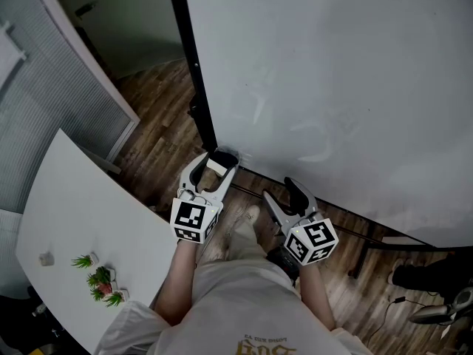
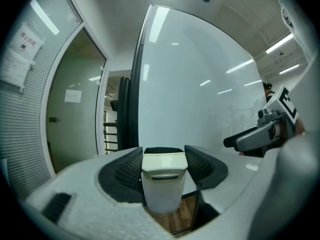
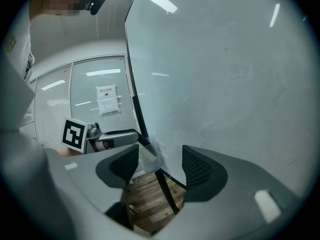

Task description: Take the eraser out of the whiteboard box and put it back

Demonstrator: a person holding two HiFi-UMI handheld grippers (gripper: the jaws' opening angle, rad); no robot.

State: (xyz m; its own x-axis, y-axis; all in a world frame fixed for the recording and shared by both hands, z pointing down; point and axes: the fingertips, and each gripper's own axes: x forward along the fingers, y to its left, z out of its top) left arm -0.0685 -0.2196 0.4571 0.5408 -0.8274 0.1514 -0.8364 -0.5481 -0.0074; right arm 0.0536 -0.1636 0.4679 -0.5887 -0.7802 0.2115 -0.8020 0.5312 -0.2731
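left gripper: jaws clamped on eraser | right gripper: jaws apart, empty | eraser: out of the box, held close to whiteboard, dark felt facing it, long axis seemingly up-down across the jaws | step: return | next: align over clear box, lower in, release

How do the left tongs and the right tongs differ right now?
The left tongs are closed on the cream eraser; the right tongs stand open, gripping nothing. The left tongs sit by the dark side edge of the whiteboard; the right tongs sit further along its bottom rail. Both point toward the whiteboard.
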